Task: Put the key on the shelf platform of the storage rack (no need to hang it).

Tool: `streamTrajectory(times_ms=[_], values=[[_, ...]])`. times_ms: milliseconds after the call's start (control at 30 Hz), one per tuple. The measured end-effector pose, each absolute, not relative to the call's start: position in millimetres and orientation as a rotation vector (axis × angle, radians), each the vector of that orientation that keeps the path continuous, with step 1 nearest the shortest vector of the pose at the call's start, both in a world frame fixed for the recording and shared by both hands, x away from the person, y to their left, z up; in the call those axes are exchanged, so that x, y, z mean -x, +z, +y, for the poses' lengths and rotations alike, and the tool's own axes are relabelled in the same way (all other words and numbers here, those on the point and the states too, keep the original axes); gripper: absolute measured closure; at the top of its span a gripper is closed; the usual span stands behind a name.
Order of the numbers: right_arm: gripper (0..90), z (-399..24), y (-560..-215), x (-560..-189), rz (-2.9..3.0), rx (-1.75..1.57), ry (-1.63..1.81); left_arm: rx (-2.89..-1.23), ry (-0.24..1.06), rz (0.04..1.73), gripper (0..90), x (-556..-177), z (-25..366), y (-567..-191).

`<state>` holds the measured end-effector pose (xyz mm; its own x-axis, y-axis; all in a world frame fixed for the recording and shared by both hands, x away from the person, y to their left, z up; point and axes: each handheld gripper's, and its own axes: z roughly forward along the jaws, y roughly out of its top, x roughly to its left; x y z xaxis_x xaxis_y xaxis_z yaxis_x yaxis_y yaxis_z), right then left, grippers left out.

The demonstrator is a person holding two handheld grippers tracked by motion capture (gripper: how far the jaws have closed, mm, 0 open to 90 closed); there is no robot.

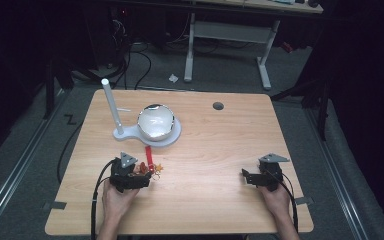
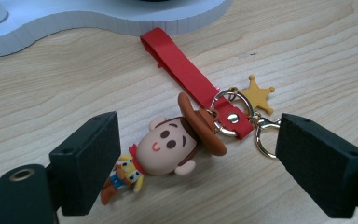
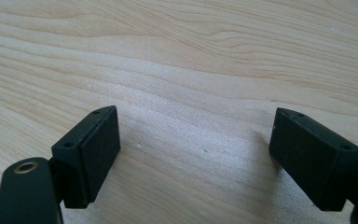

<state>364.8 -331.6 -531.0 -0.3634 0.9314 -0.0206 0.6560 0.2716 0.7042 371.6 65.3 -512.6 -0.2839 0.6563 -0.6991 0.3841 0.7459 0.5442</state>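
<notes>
Centrally, the left gripper [image 2: 198,154] stands with jaws wide apart on either side of the keychain [image 2: 177,140], which lies flat on the table [image 2: 307,42] between them, untouched; its red strap [image 2: 186,74] runs ahead toward the white stand [image 2: 98,18]. Right gripper [image 3: 196,149]: jaws likewise apart, over bare table, well to the side.

The left hand-held gripper [image 1: 141,176] sits at a keychain with a red strap [image 1: 150,161] on the bench [image 1: 215,150], near a white stand [image 1: 150,136]; the right hand-held gripper [image 1: 247,177] rests well apart.

Grey carpet [image 1: 25,150], white-legged desk [image 1: 230,30] behind
</notes>
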Motion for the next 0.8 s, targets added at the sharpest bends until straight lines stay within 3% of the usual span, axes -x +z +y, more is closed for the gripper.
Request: streamTrajectory(times_ms=[400,800], values=[[16.1,-331.6,-531.0,-364.8,2.114,-1.431,0.854,-0.836,0.370,1.959,16.9,-385.2,61.0,-529.0],[16.1,-331.6,-531.0,-364.8,2.114,-1.431,0.854,-0.825,0.386,1.960,38.2,-386.1,63.6,-528.8]])
